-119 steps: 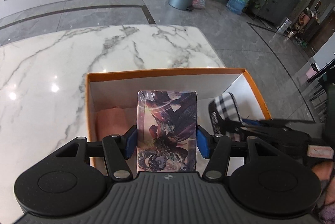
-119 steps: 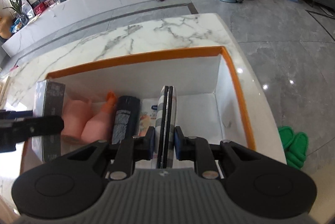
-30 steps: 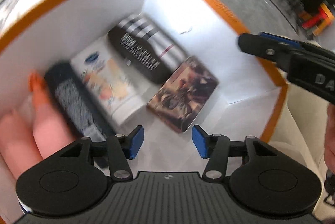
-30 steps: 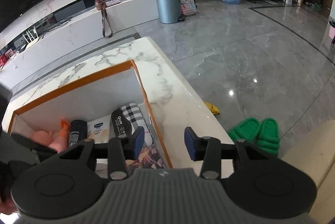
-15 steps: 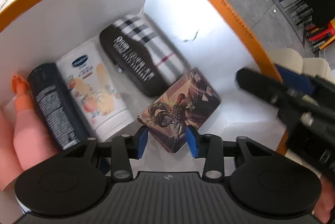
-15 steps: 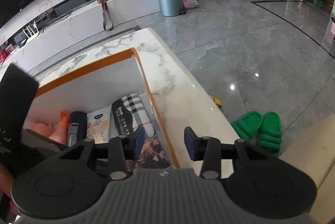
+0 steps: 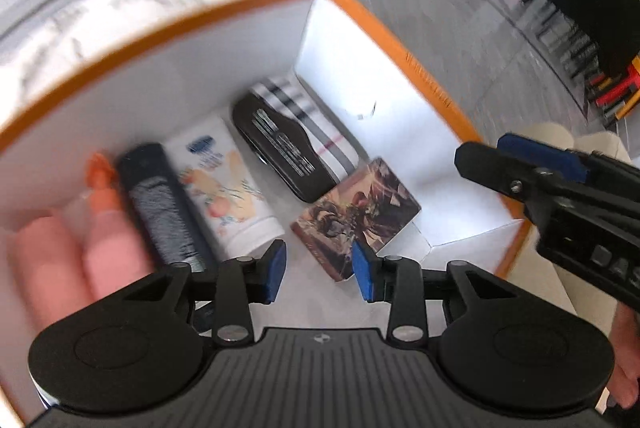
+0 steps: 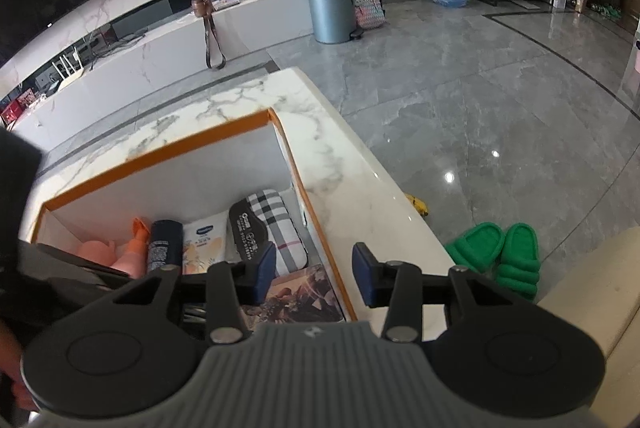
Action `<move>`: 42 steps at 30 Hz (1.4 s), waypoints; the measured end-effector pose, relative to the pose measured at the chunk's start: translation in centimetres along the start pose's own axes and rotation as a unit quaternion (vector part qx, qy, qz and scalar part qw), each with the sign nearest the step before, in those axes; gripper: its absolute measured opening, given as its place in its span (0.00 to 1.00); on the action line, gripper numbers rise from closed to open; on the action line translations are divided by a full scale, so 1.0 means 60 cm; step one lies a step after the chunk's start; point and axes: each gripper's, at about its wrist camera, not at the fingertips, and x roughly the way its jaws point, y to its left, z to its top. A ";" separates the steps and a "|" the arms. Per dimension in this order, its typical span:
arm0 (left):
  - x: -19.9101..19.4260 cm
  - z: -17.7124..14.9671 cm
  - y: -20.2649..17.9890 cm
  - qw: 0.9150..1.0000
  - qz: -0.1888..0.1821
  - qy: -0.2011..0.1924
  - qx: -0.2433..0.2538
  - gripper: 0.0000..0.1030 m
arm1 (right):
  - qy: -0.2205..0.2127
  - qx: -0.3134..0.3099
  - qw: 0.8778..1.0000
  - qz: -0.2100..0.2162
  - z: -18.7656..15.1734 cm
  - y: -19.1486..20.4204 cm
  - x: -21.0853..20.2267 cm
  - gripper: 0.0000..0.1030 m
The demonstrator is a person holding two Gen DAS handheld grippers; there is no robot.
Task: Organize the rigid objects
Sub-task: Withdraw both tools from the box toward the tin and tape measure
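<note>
My white marble counter [image 8: 352, 188] stands over a glossy grey tiled floor [image 8: 500, 100], with green slippers [image 8: 496, 252] beside it. The left tongs [image 7: 318, 270], spread and empty, have pulled back from half a second ago. The illustrated card box [image 7: 356, 216] lies flat in the orange-rimmed white box [image 7: 424, 84], seemingly touching the plaid case [image 7: 296, 152]. The right tongs [image 8: 314, 278] hover spread over the box's rim, partly hiding the card box.

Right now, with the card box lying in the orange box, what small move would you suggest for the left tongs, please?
Probably lift the left tongs straight up and out: they are open and empty, and the card box already lies flat inside the orange box.
</note>
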 end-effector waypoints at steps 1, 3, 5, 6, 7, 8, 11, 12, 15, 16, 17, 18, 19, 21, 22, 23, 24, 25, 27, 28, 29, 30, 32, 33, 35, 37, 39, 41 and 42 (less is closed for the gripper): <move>-0.013 -0.003 -0.006 1.000 0.005 -0.013 -0.001 0.41 | -0.003 0.000 1.000 0.002 -0.001 0.001 -0.006 0.43; -0.043 -0.005 -0.015 0.999 0.007 -0.039 -0.003 0.41 | -0.009 0.000 1.000 0.006 -0.003 0.005 -0.019 0.44; -0.076 -0.015 -0.021 0.998 0.011 -0.068 -0.002 0.41 | -0.014 -0.002 1.000 0.014 -0.009 0.011 -0.034 0.44; -0.090 -0.022 -0.026 0.996 0.014 -0.083 0.000 0.40 | -0.017 -0.004 1.000 0.018 -0.011 0.014 -0.043 0.44; -0.109 -0.028 -0.028 0.995 0.017 -0.097 0.004 0.39 | -0.021 -0.006 1.000 0.022 -0.014 0.018 -0.052 0.45; -0.129 -0.039 -0.029 0.993 0.020 -0.113 0.006 0.37 | -0.024 -0.008 0.999 0.026 -0.018 0.021 -0.061 0.46; -0.165 -0.069 -0.035 0.988 0.025 -0.153 0.004 0.37 | -0.034 -0.016 0.999 0.037 -0.031 0.033 -0.086 0.47; -0.174 -0.080 -0.037 0.986 0.029 -0.165 0.002 0.37 | -0.037 -0.019 0.998 0.041 -0.035 0.038 -0.095 0.47; -0.206 -0.114 -0.042 0.979 0.045 -0.198 0.002 0.37 | -0.043 -0.026 0.997 0.052 -0.050 0.056 -0.117 0.47; -0.213 -0.125 -0.043 0.977 0.056 -0.203 0.000 0.37 | -0.046 -0.028 0.997 0.055 -0.056 0.062 -0.124 0.47; -0.219 -0.135 -0.042 0.977 0.063 -0.205 -0.002 0.37 | -0.049 -0.032 0.997 0.058 -0.063 0.069 -0.131 0.48; -0.225 -0.146 -0.041 0.976 0.062 -0.209 -0.005 0.37 | -0.050 -0.039 0.996 0.062 -0.069 0.077 -0.137 0.48; -0.234 -0.156 -0.037 0.975 0.060 -0.212 -0.010 0.37 | -0.050 -0.044 0.996 0.066 -0.075 0.084 -0.142 0.48; -0.243 -0.175 -0.033 0.973 0.067 -0.218 -0.019 0.37 | -0.049 -0.053 0.994 0.077 -0.090 0.097 -0.150 0.48; -0.246 -0.185 -0.029 0.972 0.073 -0.221 -0.024 0.37 | -0.048 -0.058 0.994 0.080 -0.097 0.104 -0.154 0.48; -0.250 -0.195 -0.025 0.971 0.079 -0.222 -0.031 0.37 | -0.046 -0.064 0.993 0.084 -0.104 0.112 -0.157 0.48; -0.253 -0.204 -0.019 0.970 0.081 -0.224 -0.040 0.37 | -0.044 -0.069 0.992 0.091 -0.112 0.119 -0.159 0.48; -0.257 -0.213 -0.012 0.970 0.081 -0.224 -0.052 0.37 | -0.042 -0.072 0.992 0.098 -0.120 0.123 -0.162 0.48; -0.262 -0.235 0.004 0.968 0.081 -0.225 -0.075 0.37 | -0.033 -0.077 0.990 0.112 -0.133 0.135 -0.164 0.48; -0.266 -0.248 0.011 0.967 0.085 -0.227 -0.083 0.37 | -0.027 -0.081 0.990 0.117 -0.139 0.141 -0.164 0.48; -0.267 -0.259 0.017 0.966 0.092 -0.227 -0.089 0.37 | -0.021 -0.084 0.989 0.120 -0.145 0.149 -0.164 0.48; -0.269 -0.271 0.021 0.965 0.099 -0.226 -0.092 0.37 | -0.014 -0.087 0.989 0.122 -0.151 0.156 -0.162 0.48; -0.272 -0.293 0.035 0.963 0.108 -0.222 -0.106 0.37 | -0.002 -0.093 0.987 0.128 -0.165 0.170 -0.159 0.48; -0.273 -0.305 0.043 0.963 0.109 -0.220 -0.114 0.37 | 0.003 -0.097 0.987 0.129 -0.171 0.177 -0.157 0.48; -0.275 -0.328 0.060 0.961 0.110 -0.218 -0.130 0.37 | 0.012 -0.105 0.986 0.129 -0.182 0.192 -0.151 0.48; -0.278 -0.350 0.076 0.959 0.112 -0.216 -0.144 0.37 | 0.021 -0.115 0.985 0.129 -0.193 0.207 -0.144 0.48; -0.282 -0.368 0.092 0.958 0.114 -0.214 -0.156 0.37 | 0.030 -0.122 0.983 0.131 -0.203 0.222 -0.138 0.48; -0.284 -0.384 0.111 0.957 0.114 -0.210 -0.167 0.37 | 0.038 -0.131 0.982 0.132 -0.212 0.239 -0.130 0.47; -0.284 -0.392 0.121 0.956 0.112 -0.209 -0.172 0.37 | 0.043 -0.136 0.981 0.132 -0.218 0.248 -0.126 0.47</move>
